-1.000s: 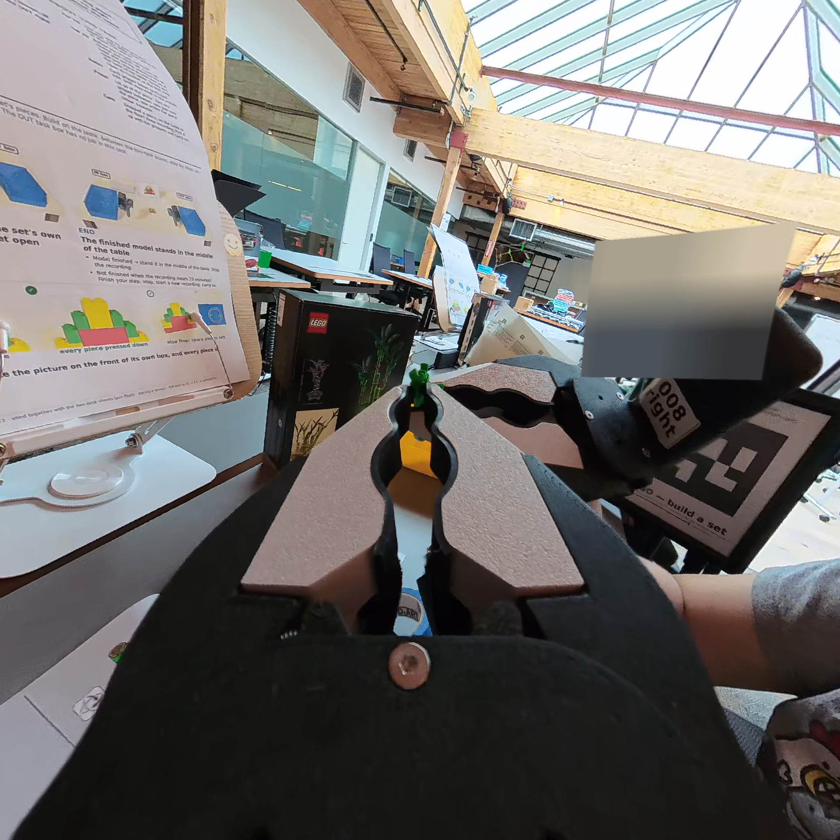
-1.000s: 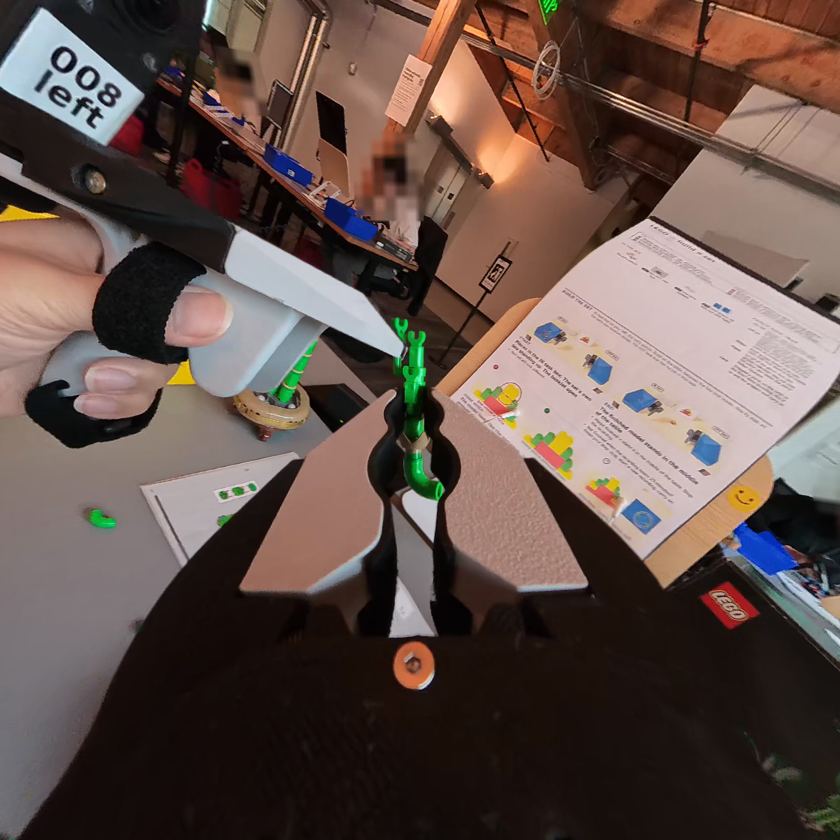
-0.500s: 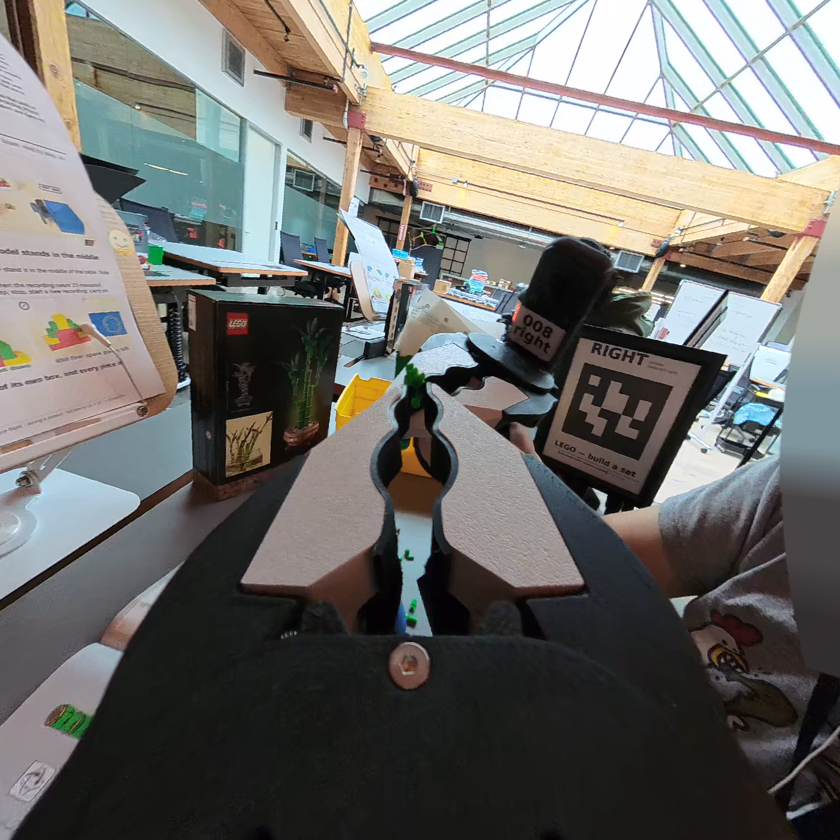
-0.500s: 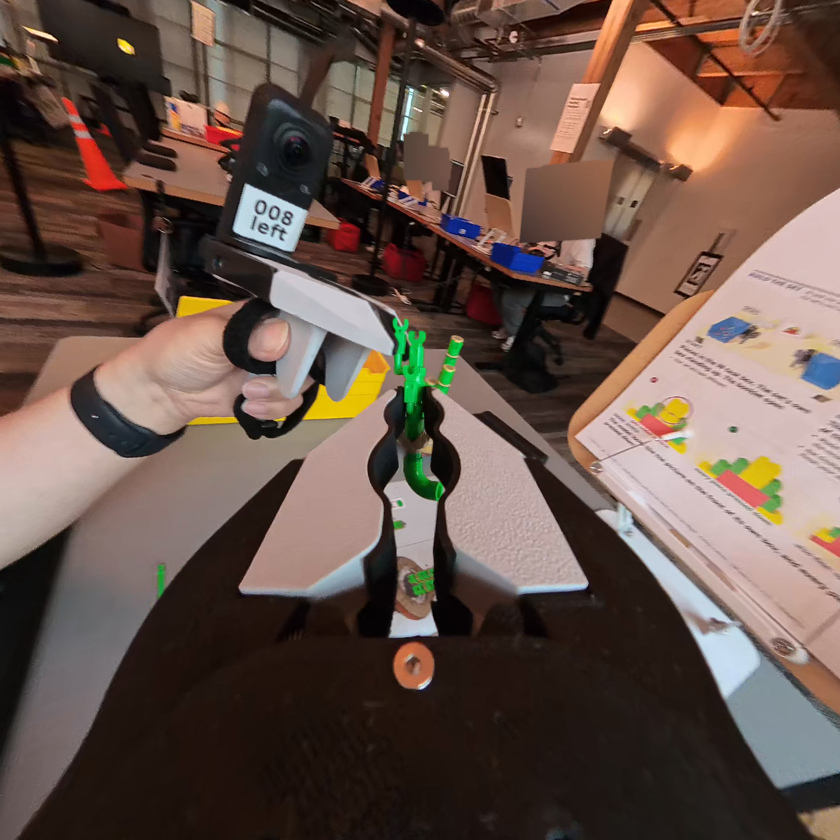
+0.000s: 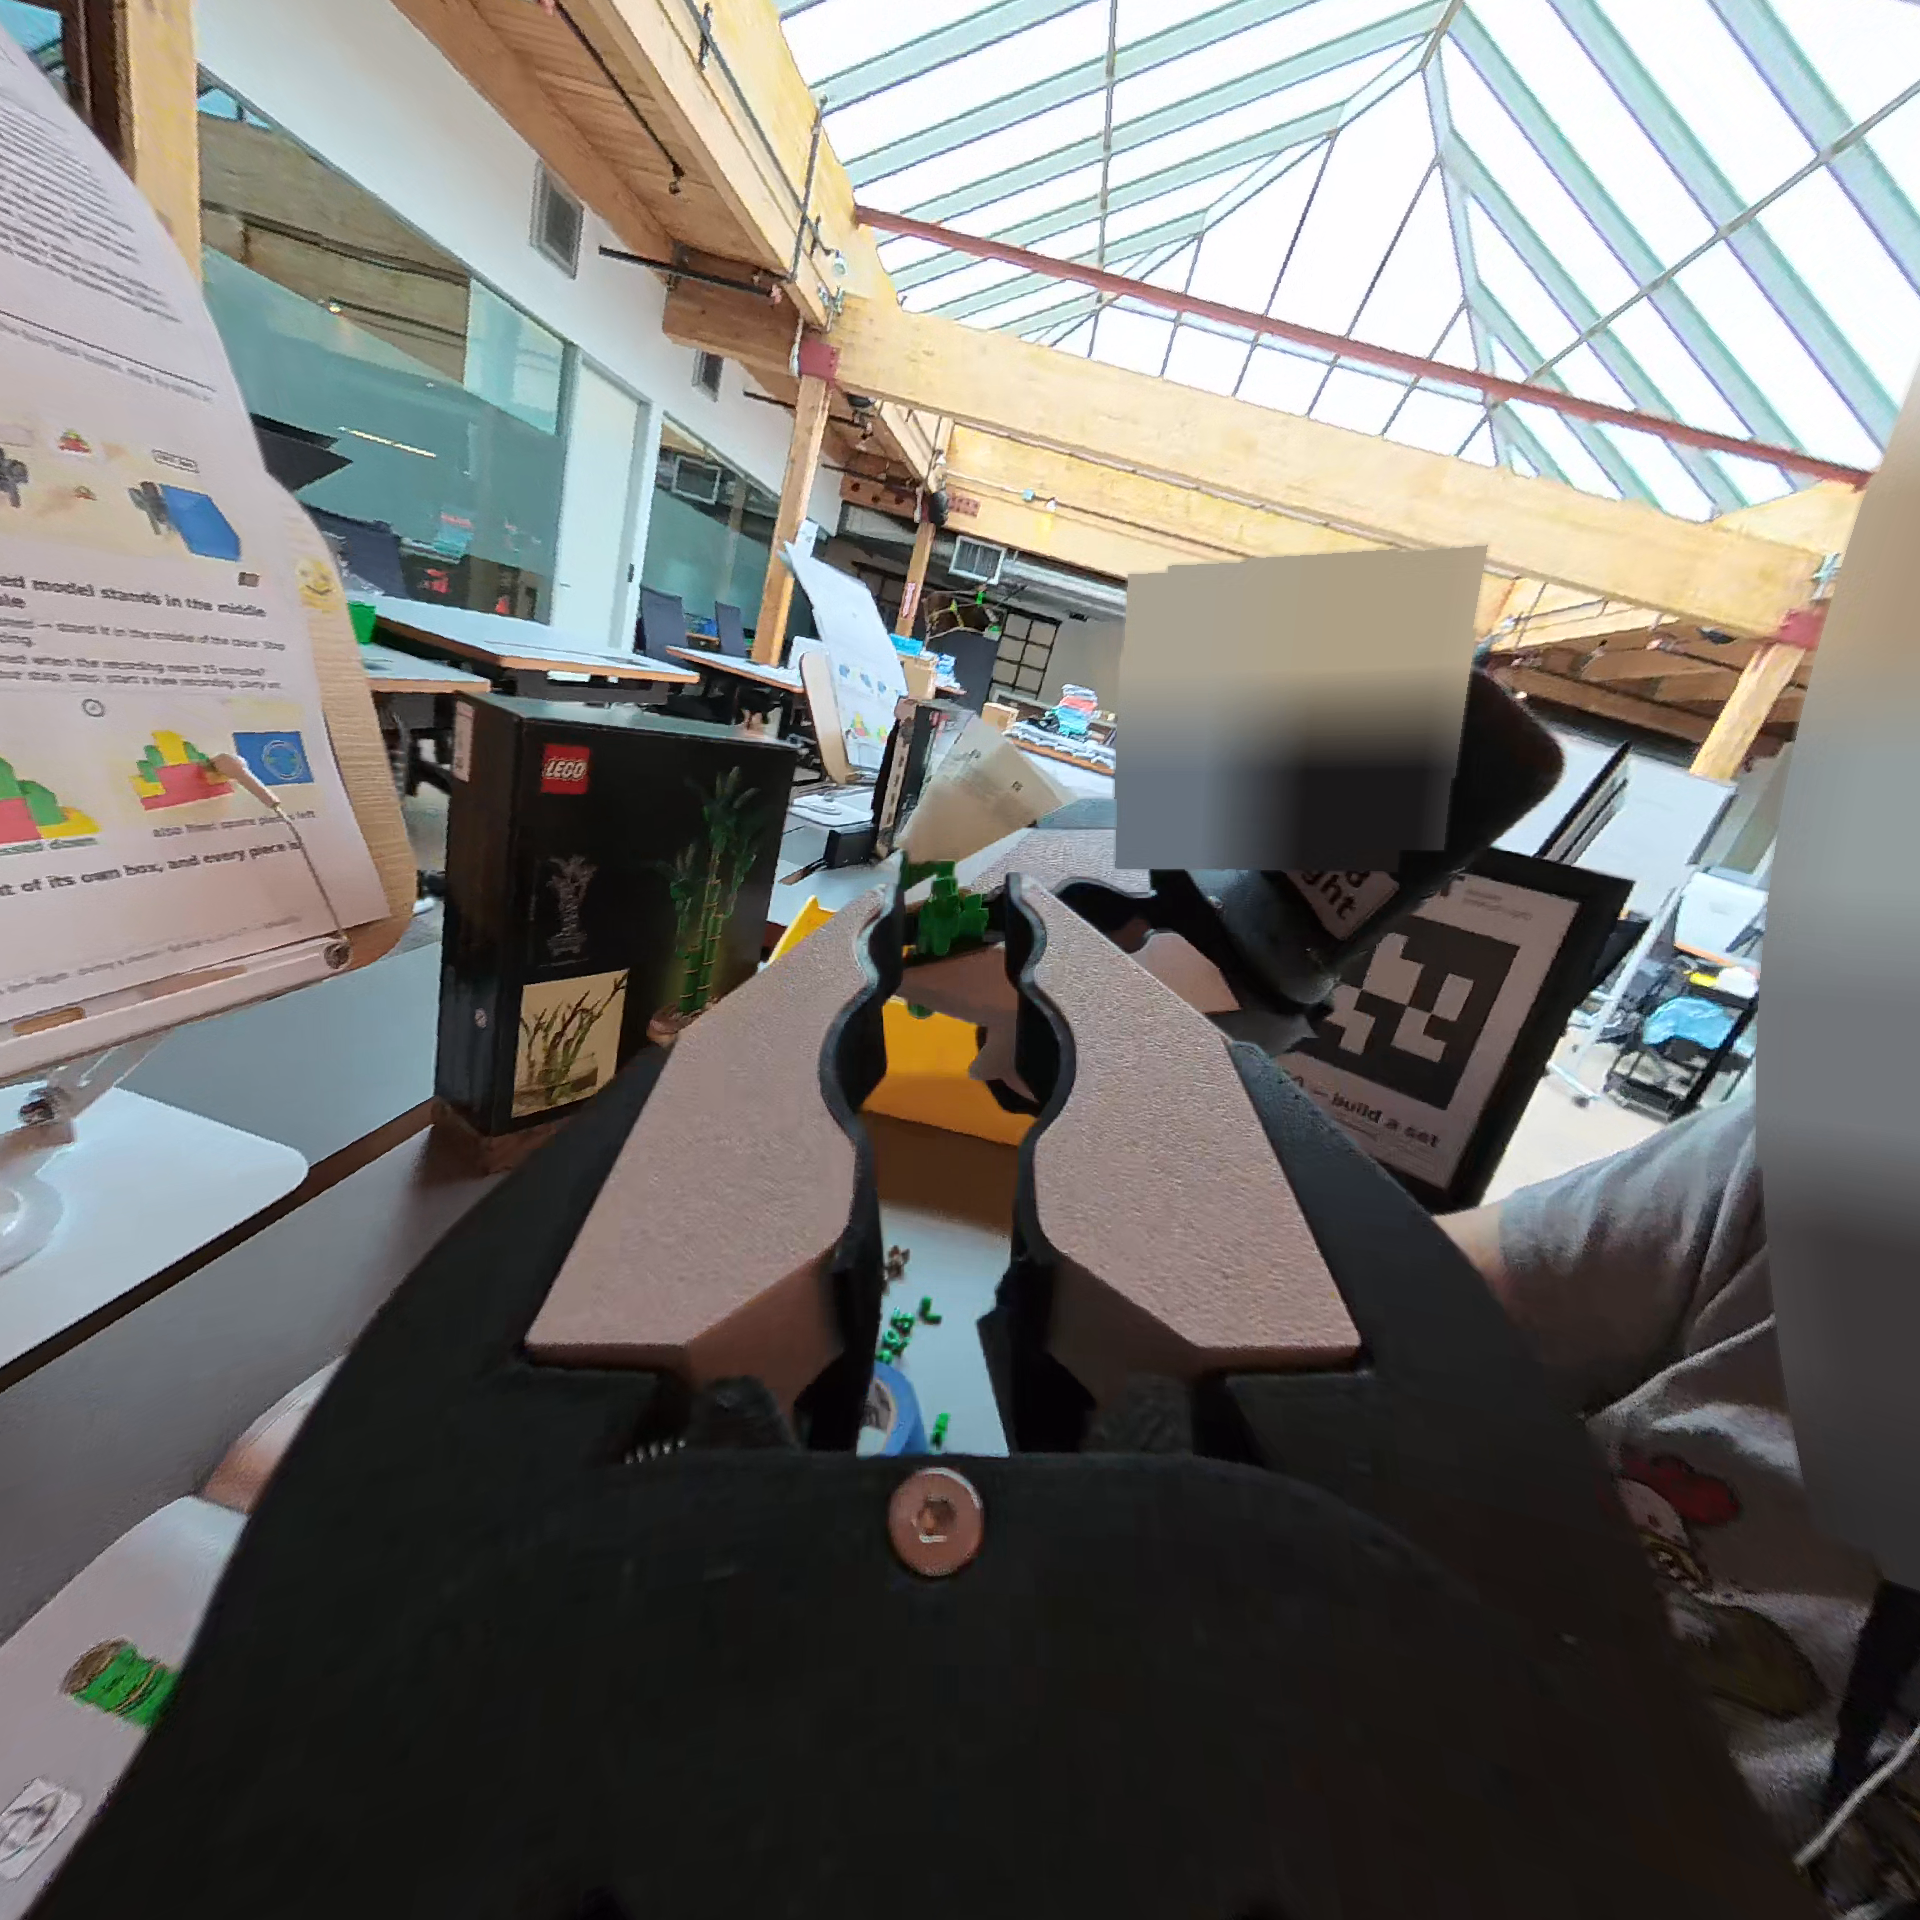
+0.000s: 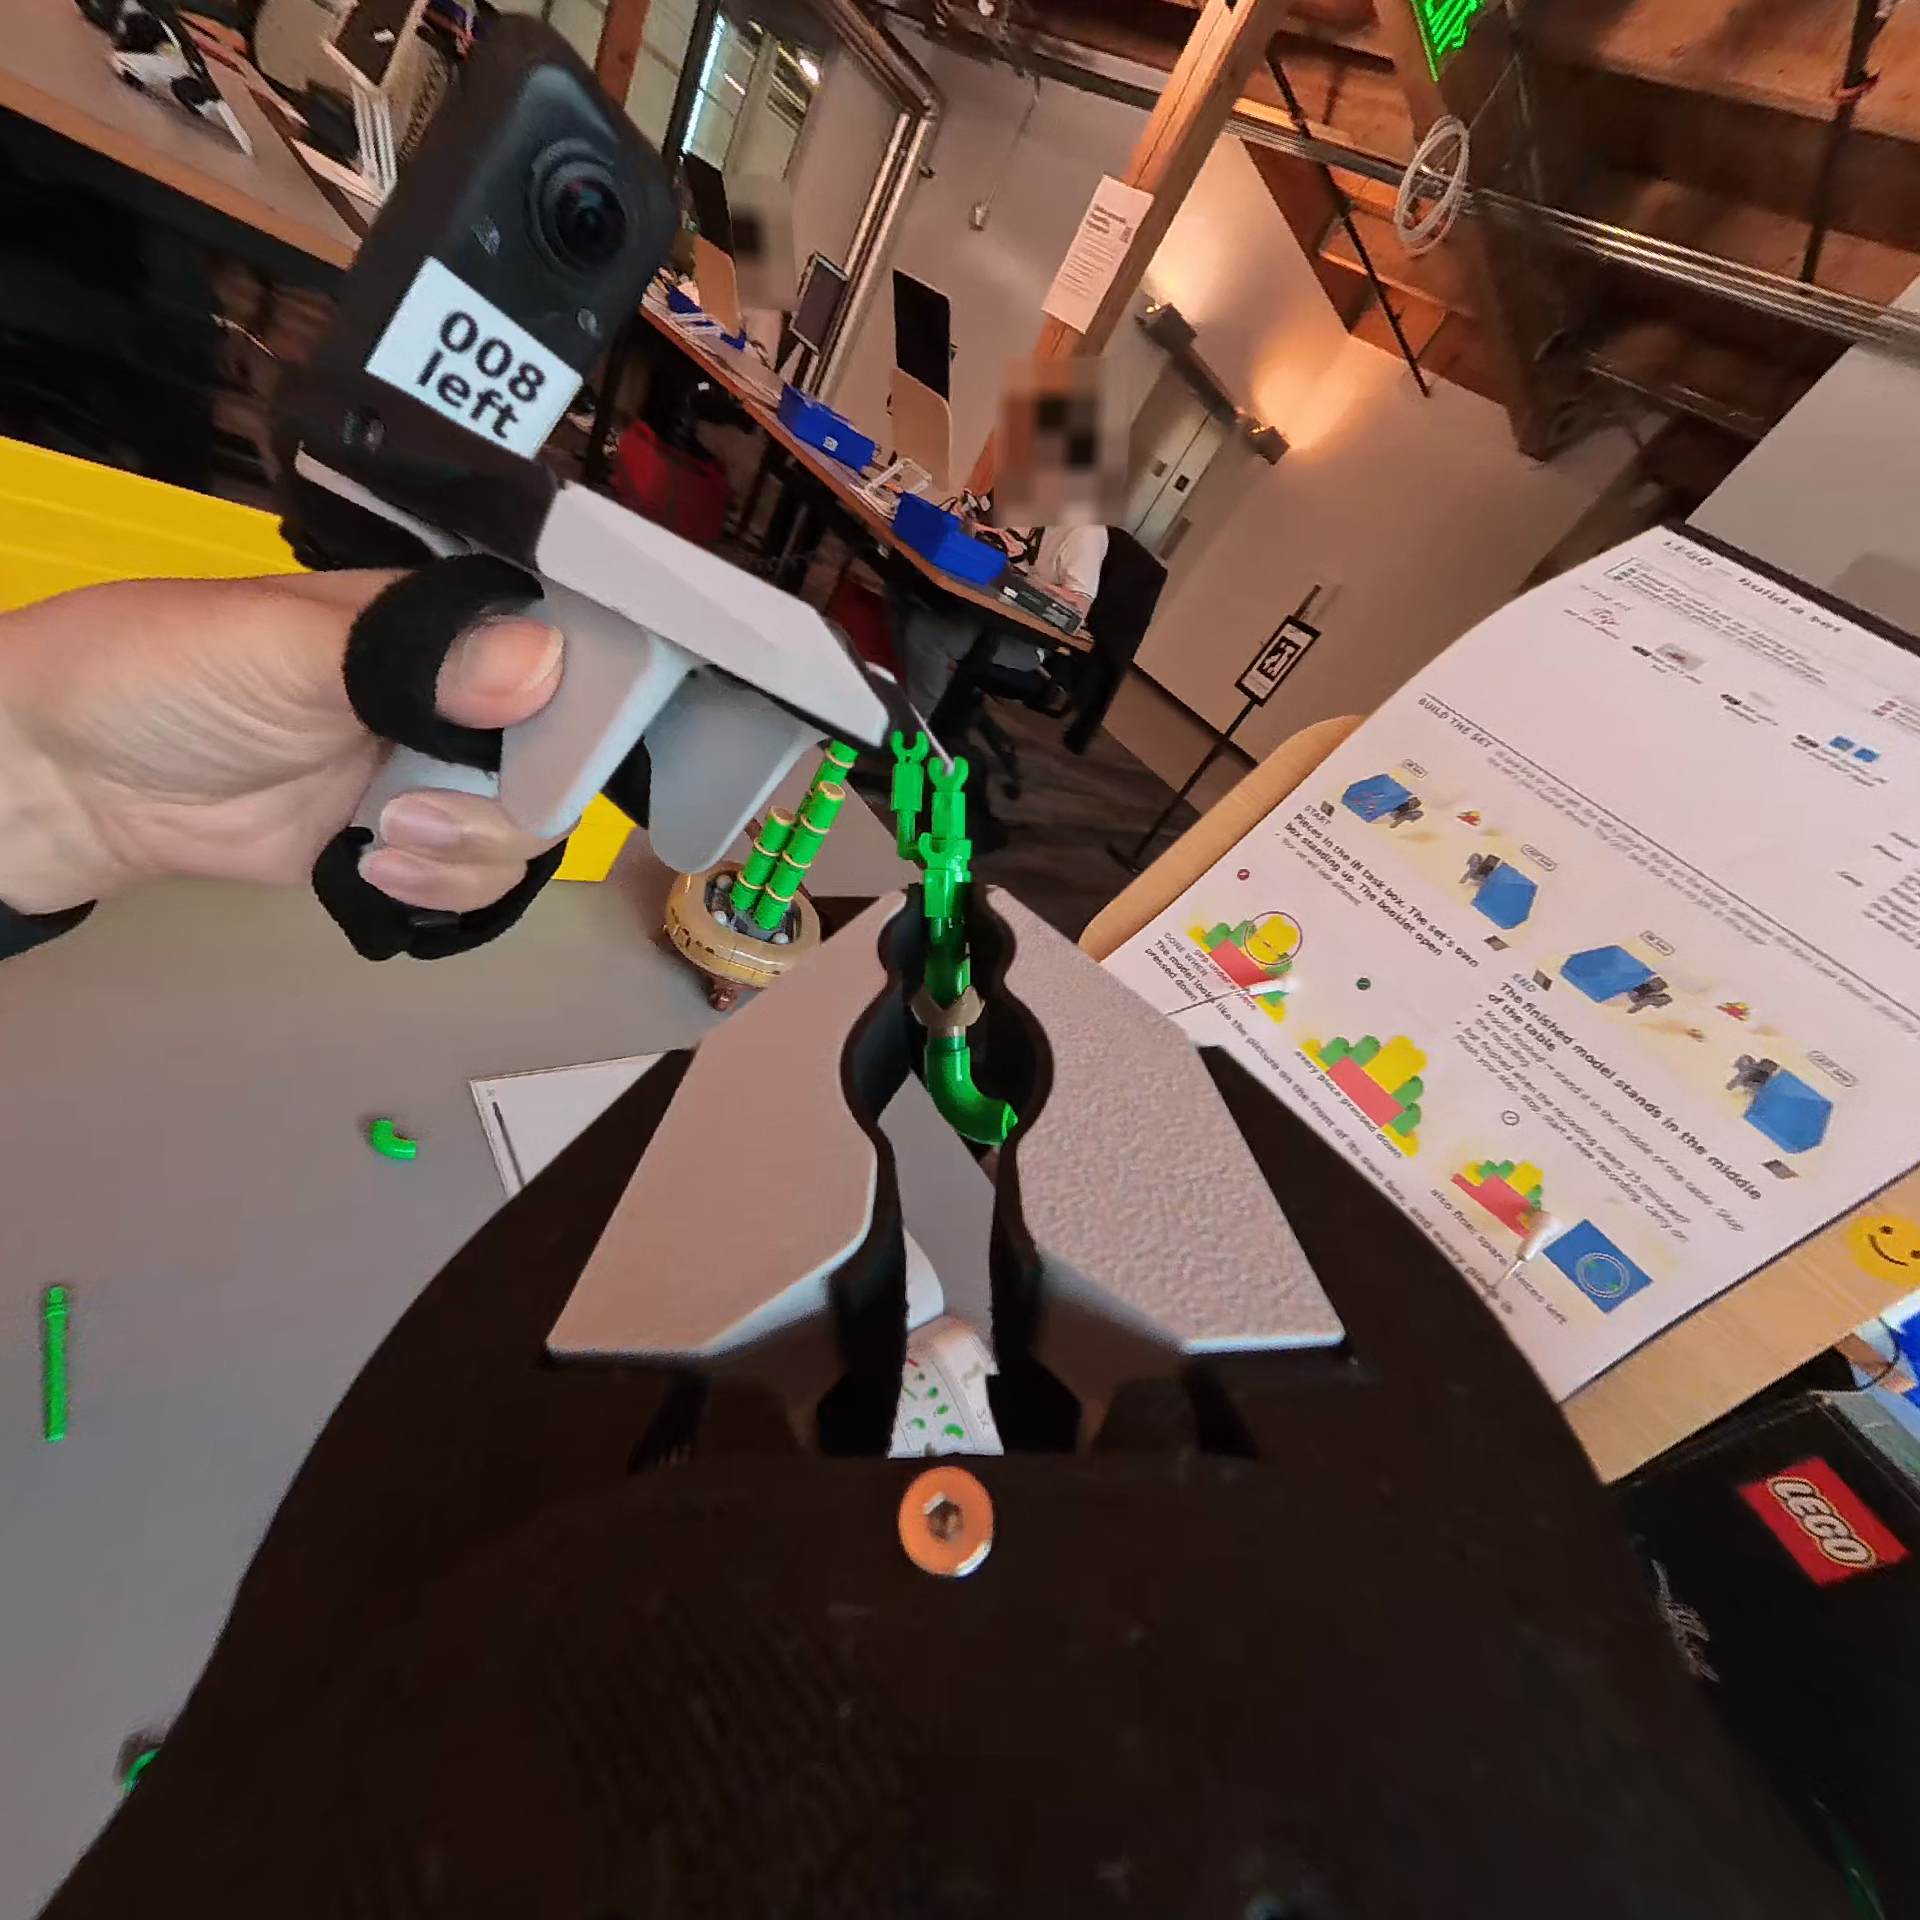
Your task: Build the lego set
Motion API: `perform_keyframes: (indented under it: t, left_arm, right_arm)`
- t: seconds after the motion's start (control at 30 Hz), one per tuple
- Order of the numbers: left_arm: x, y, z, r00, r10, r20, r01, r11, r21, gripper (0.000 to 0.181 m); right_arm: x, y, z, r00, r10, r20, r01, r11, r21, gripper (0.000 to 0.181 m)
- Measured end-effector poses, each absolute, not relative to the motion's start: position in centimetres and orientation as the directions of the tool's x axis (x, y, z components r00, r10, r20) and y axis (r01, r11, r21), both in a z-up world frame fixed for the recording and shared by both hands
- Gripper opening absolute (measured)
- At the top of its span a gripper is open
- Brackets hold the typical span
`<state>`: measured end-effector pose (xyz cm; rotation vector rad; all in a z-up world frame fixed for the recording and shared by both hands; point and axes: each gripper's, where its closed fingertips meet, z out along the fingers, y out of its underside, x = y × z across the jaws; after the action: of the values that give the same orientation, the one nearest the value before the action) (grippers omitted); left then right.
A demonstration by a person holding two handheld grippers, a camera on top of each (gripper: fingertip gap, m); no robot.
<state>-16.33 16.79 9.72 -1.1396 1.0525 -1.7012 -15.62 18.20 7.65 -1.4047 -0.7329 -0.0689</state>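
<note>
My right gripper (image 6: 945,914) is shut on a thin green bamboo stem (image 6: 948,997) with a tan ring and a curved lower end, and holds it upright above the table. The stem's top bears small green clip pieces (image 6: 930,790). My left gripper (image 5: 951,904) is open, its tips on either side of the stem's green top (image 5: 940,920). Its grey fingers (image 6: 727,634) also show in the right wrist view, right at the clips. The tan pot with green bamboo stalks (image 6: 769,894) stands on the table behind.
A curved green piece (image 6: 393,1140) and a green rod (image 6: 54,1361) lie loose on the grey table. The open booklet (image 6: 561,1112) lies in the middle. A yellow bin (image 5: 935,1070), the black set box (image 5: 613,904), an instruction sheet on a stand (image 6: 1558,935) and a framed marker sign (image 5: 1423,1018) stand around. Only a small space, under 4 cm, lies between the two pairs of fingers.
My left gripper was shut on a small green piece at the stem's top and has now opened. Both grippers swung about while staying together. The right gripper kept hold of the stem.
</note>
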Motion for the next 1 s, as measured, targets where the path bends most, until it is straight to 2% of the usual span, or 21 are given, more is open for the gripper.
perform_keyframes:
  t: [0.1, 0.5, 0.67, 1.0]
  left_arm:
    - [-15.91, 16.94, 9.3, -0.211, -0.944, 0.254, 0.154, -0.289, -0.945, 0.003]
    - [-15.84, 17.16, 9.11, -0.182, -0.948, 0.262, 0.135, -0.288, -0.948, 0.008]
    - [-15.8, 17.21, 8.9, -0.182, -0.945, 0.272, 0.122, -0.297, -0.947, 0.002]
    - [-16.13, 16.83, 9.0, -0.23, -0.936, 0.265, 0.128, -0.299, -0.946, 0.002]
  right_arm:
    - [-15.66, 18.27, 7.6, 0.776, 0.347, 0.526, 0.484, 0.206, -0.85, 0.004]
    - [-15.45, 18.44, 7.54, 0.786, 0.336, 0.519, 0.48, 0.197, -0.855, 0.004]
    - [-15.19, 18.57, 7.48, 0.79, 0.323, 0.521, 0.486, 0.188, -0.853, 0.004]
    - [-15.66, 18.37, 7.33, 0.795, 0.427, 0.432, 0.391, 0.184, -0.902, 0.004]
